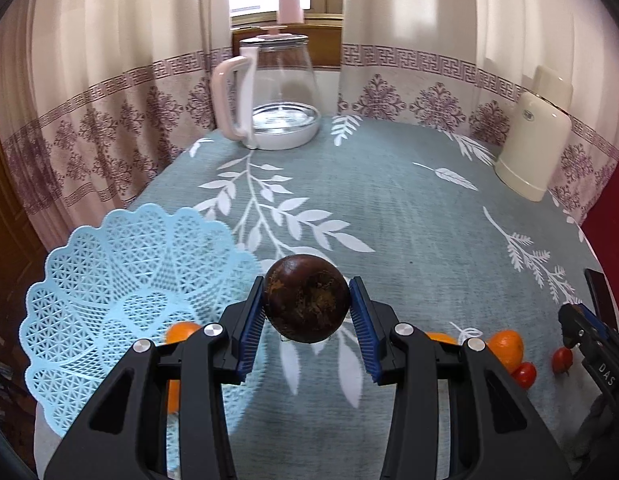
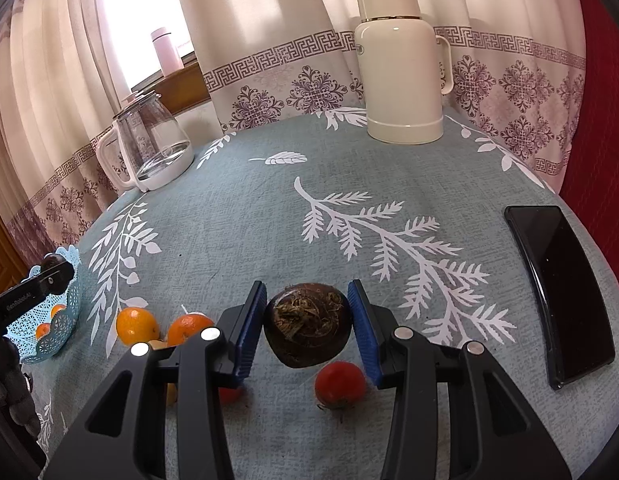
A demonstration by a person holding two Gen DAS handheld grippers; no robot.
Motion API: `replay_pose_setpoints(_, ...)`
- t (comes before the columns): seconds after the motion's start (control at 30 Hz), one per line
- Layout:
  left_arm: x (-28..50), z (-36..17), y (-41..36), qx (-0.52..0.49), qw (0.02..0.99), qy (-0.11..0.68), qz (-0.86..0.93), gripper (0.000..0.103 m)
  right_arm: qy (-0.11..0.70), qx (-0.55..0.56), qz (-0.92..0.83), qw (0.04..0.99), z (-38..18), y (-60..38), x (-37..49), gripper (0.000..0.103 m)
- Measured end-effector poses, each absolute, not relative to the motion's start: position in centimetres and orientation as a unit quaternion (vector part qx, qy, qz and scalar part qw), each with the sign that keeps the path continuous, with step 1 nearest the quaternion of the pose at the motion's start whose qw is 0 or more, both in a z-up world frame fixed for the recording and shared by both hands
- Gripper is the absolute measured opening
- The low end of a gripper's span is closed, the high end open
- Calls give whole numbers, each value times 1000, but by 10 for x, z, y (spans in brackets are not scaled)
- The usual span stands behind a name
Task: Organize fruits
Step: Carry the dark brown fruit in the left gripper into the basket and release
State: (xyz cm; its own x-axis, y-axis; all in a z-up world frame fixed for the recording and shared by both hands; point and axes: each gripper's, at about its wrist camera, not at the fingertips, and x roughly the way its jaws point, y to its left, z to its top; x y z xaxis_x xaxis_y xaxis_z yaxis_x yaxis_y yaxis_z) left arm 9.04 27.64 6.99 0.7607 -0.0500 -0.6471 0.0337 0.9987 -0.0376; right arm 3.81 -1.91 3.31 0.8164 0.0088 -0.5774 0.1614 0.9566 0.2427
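My left gripper (image 1: 308, 282) is shut on a dark brown round fruit (image 1: 307, 308), held just right of the light blue lattice basket (image 1: 109, 280). An orange (image 1: 181, 332) shows inside the basket, behind my finger. My right gripper (image 2: 306, 286) is shut on a second dark brown fruit (image 2: 307, 328) with a dried calyx, above a red tomato (image 2: 340, 384). Two oranges (image 2: 136, 326) (image 2: 189, 328) lie on the cloth left of it. In the right wrist view, the left gripper (image 2: 55, 266) hangs at the basket (image 2: 65, 312).
A glass kettle (image 1: 277, 96) and a cream thermos (image 2: 401, 68) stand at the table's far side. A black phone (image 2: 561, 292) lies near the right edge. More loose fruit, an orange (image 1: 507, 346) and small tomatoes (image 1: 525, 374), lies near the right gripper (image 1: 577, 328).
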Motion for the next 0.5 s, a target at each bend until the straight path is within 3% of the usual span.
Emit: replay_pose_setpoints(0.5,88,65,355,-50,933,350,59,43,302,138,-41,942,31,-17,38,43)
